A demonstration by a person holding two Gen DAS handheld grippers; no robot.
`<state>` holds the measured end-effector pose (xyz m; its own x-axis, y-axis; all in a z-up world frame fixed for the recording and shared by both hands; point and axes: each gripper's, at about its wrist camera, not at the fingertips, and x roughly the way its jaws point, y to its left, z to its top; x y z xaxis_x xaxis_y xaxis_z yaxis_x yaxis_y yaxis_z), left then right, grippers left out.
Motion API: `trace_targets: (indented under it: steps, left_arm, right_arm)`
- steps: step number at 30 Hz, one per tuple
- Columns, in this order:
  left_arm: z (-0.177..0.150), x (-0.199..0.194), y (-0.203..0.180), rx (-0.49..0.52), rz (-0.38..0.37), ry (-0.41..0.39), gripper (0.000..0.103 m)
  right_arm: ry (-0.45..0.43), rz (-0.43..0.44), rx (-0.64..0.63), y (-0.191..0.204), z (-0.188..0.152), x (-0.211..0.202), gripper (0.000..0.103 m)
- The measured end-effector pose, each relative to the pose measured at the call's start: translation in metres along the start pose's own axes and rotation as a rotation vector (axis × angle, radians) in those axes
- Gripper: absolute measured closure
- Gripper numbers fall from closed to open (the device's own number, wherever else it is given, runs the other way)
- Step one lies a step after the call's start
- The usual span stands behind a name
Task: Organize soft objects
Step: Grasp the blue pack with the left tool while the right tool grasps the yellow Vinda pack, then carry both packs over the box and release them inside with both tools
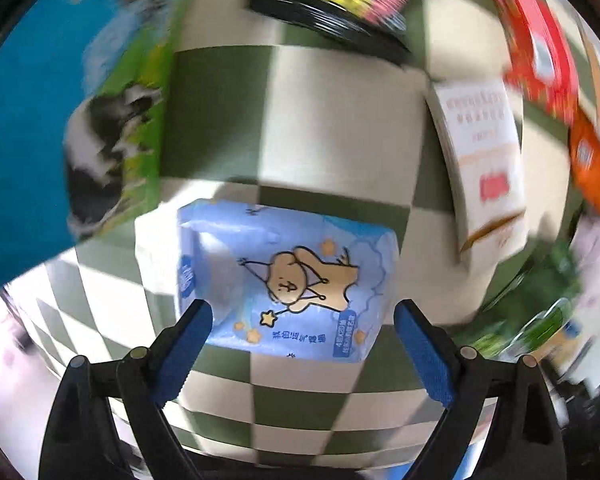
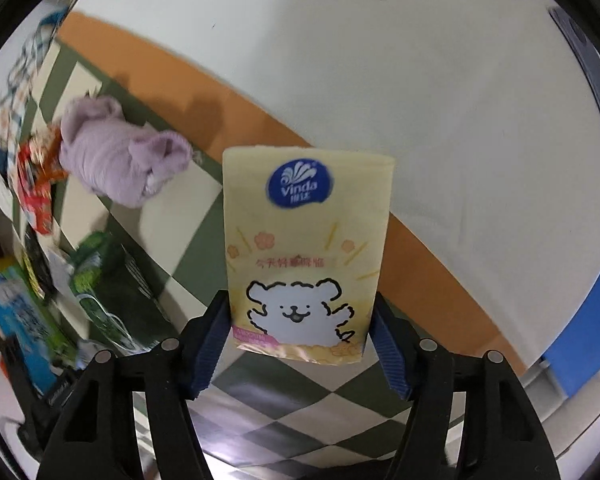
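Two packs | yellow tissue pack [image 2: 306, 252] upright in right tongs [image 2: 300, 334]

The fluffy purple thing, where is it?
In the right wrist view, the purple plush lies on the checkered cloth at upper left, beside red snack packets.

Colours and patterns
Blue tissue pack [image 1: 284, 284], tan bear print; yellow tissue pack [image 2: 306, 248], white bear; green-cream checked cloth [image 1: 320, 128]; lilac plush [image 2: 116, 156].

Bare checkered cloth [image 1: 332, 128] lies open beyond the blue tissue pack [image 1: 288, 280]. A blue carton [image 1: 60, 120] crowds the left, a white box [image 1: 484, 160] the right, and what looks like a black packet [image 1: 340, 0] blocks the far end.
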<state>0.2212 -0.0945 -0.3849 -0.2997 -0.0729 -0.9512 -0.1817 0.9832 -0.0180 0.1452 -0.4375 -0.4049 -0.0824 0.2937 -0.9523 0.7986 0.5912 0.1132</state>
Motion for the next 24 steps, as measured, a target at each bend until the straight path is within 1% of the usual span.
trace_targets:
  steps: [1, 3, 6, 7, 8, 9, 10, 11, 12, 13, 14, 16, 20, 22, 24]
  left_arm:
    - [0.001, 0.000, 0.008, -0.047, -0.023, -0.007, 0.010]
    - [0.001, -0.001, 0.014, -0.085, -0.042, -0.016, 0.010]
    - [0.009, 0.000, 0.012, -0.087, -0.012, -0.018, 0.011]
    - [0.008, 0.004, 0.012, -0.090, 0.012, -0.024, 0.020]
    - [0.021, 0.020, 0.008, -0.087, 0.022, -0.036, 0.019]
    - [0.021, 0.021, 0.009, -0.080, 0.033, -0.054, 0.024]
    - [0.018, 0.020, 0.004, -0.055, 0.046, -0.080, 0.036]
    - [0.017, 0.017, -0.002, -0.026, 0.052, -0.104, 0.044]
    - [0.015, 0.014, -0.007, 0.006, 0.059, -0.124, 0.057]
    - [0.010, 0.013, -0.014, 0.048, 0.077, -0.139, 0.065]
    - [0.004, 0.010, -0.037, 0.069, 0.081, -0.138, 0.067]
    - [-0.007, 0.015, -0.039, 0.092, 0.073, -0.134, 0.071]
    - [-0.037, 0.013, -0.049, 0.141, 0.043, -0.136, 0.073]
    - [-0.055, 0.007, -0.043, 0.174, 0.012, -0.141, 0.073]
    - [-0.065, -0.008, -0.052, 0.205, -0.011, -0.154, 0.073]
  right_arm:
    - [-0.004, 0.008, 0.010, 0.000, 0.000, -0.001, 0.032]
    - [-0.015, 0.009, 0.019, -0.006, 0.003, -0.003, 0.032]
    - [-0.030, 0.009, 0.026, -0.008, 0.005, -0.008, 0.031]
    - [-0.035, 0.004, 0.026, -0.007, 0.007, -0.007, 0.031]
    - [-0.036, 0.003, 0.029, -0.015, 0.011, -0.010, 0.031]
    - [-0.036, 0.002, 0.035, -0.015, 0.010, -0.010, 0.032]
    - [-0.034, 0.000, 0.037, -0.012, 0.017, -0.009, 0.032]
    - [-0.036, -0.008, 0.032, -0.011, 0.016, -0.008, 0.036]
    - [-0.042, -0.012, 0.027, -0.010, 0.016, -0.006, 0.037]
    - [-0.049, -0.009, 0.025, -0.013, 0.015, -0.007, 0.037]
    - [-0.055, -0.014, 0.018, -0.014, 0.014, -0.008, 0.037]
    - [-0.064, -0.034, -0.013, -0.016, 0.008, -0.009, 0.038]
    - [-0.073, -0.059, -0.068, -0.016, -0.009, -0.007, 0.038]
    - [-0.086, -0.061, -0.093, -0.014, -0.020, -0.008, 0.038]
    - [-0.098, -0.064, -0.128, -0.011, -0.032, -0.011, 0.038]
